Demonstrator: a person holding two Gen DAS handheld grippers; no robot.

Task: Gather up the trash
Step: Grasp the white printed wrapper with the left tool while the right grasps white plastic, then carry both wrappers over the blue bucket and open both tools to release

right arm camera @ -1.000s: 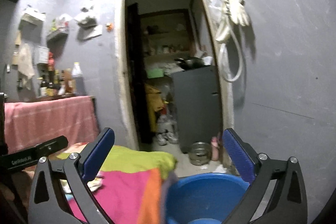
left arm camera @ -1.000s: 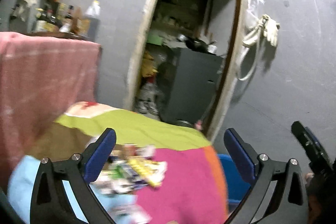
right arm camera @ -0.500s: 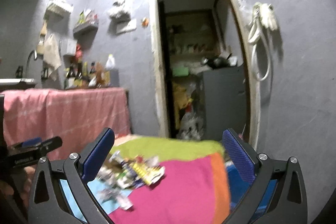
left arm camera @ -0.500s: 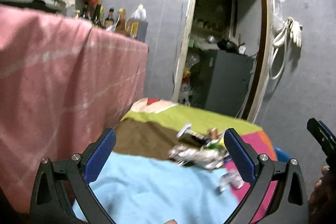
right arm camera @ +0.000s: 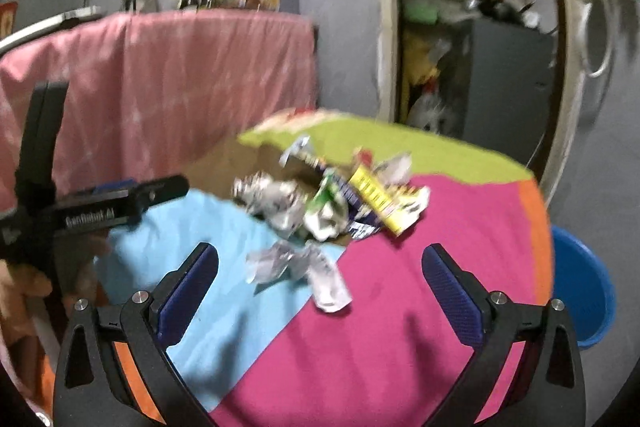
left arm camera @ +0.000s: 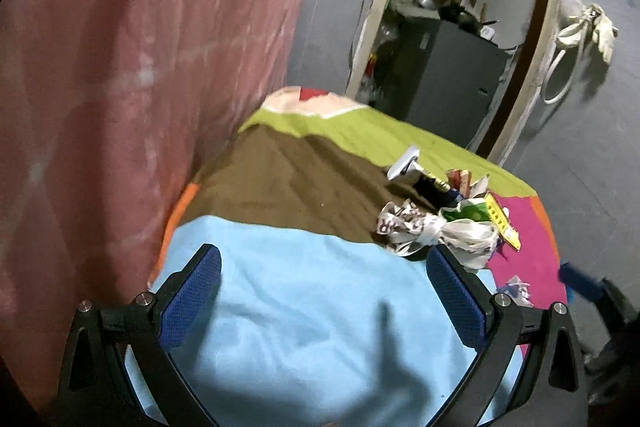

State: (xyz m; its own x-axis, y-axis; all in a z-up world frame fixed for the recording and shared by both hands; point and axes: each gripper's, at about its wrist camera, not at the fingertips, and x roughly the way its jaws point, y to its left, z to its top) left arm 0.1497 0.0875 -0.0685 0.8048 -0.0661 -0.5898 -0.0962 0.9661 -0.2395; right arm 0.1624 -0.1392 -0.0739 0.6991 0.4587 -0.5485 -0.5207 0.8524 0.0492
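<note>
Hovering over the patchwork cloth (right arm camera: 400,307), I have both grippers spread wide and empty: left gripper (left arm camera: 324,291), right gripper (right arm camera: 320,291). Trash (right arm camera: 332,203) lies heaped mid-cloth, one crumpled wrapper (right arm camera: 296,267) apart, nearer my right gripper. A blue tub (right arm camera: 580,291) sits beside the cloth's right edge.

Left gripper (left arm camera: 323,291): jaws spread wide, blue pads facing each other with nothing between them, fingers angled forward and slightly downward; in the right wrist view the same tool shows side-on at the left edge, black body level, with part of the holding hand (right arm camera: 24,291) visible beneath it. Right gripper (right arm camera: 320,291): jaws likewise wide apart and empty, blue pads (right arm camera: 188,297) clear on both sides, fingers pitched forward and down. In the left wrist view a blurred blue and black part of the right tool shows at the right edge; its jaw state cannot be read there.
</note>
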